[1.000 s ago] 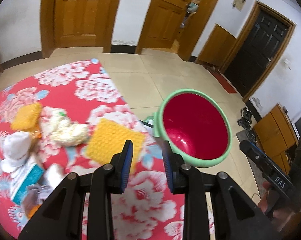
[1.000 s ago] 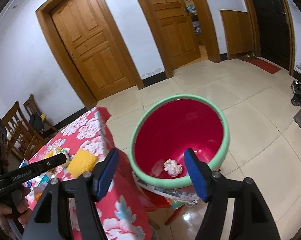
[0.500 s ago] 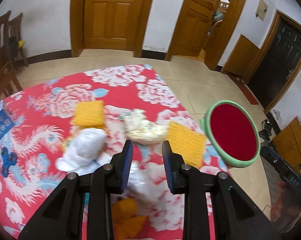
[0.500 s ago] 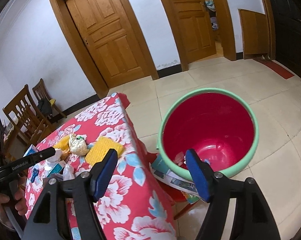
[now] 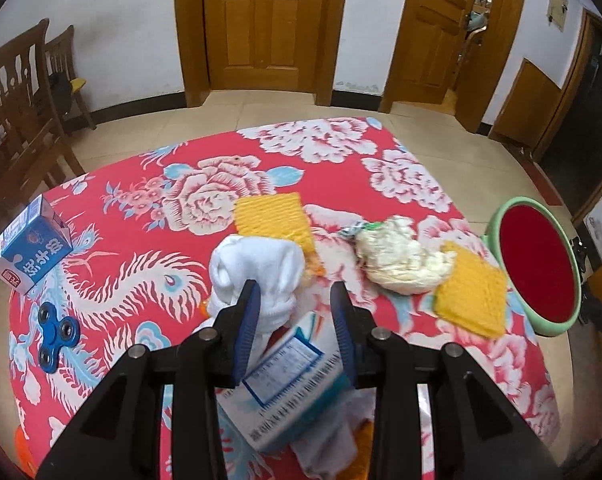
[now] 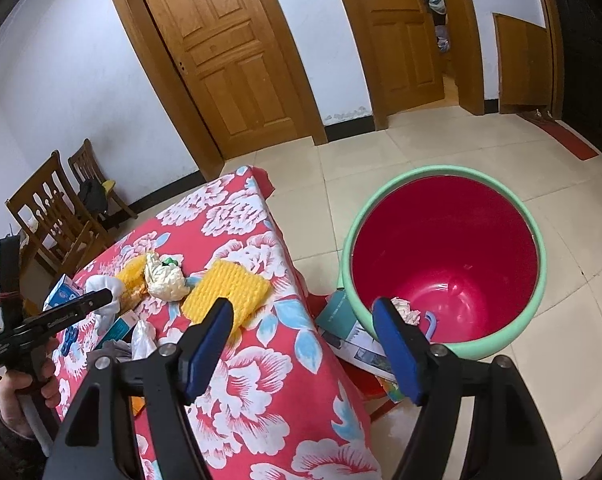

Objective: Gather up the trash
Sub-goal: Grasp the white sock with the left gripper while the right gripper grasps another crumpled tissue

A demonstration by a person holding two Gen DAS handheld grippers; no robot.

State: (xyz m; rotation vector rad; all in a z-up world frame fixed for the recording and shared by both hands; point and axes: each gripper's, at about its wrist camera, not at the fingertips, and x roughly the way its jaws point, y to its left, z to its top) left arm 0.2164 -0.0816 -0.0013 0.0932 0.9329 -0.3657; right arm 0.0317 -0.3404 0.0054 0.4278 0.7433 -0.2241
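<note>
My left gripper (image 5: 294,320) is open and empty, just above a white and blue carton (image 5: 289,376) and beside a white sock (image 5: 257,272) on the red flowered table (image 5: 181,208). A crumpled cream wad (image 5: 401,260) lies between two yellow sponges (image 5: 273,216) (image 5: 471,298). The red bin with a green rim (image 6: 445,256) stands on the floor off the table's right edge and holds a crumpled paper (image 6: 407,312). My right gripper (image 6: 305,340) is open and empty, above the table corner next to the bin. The left gripper (image 6: 97,300) also shows in the right wrist view.
A blue milk carton (image 5: 29,252) and a blue fidget spinner (image 5: 57,332) lie on the table's left side. Wooden chairs (image 5: 17,100) stand at the far left. Papers and boxes (image 6: 353,332) lie under the bin. Wooden doors (image 6: 225,52) line the far wall.
My left gripper swung left from the bin to over the table's pile of trash and came down near the carton. My right gripper pulled back and up from the bin.
</note>
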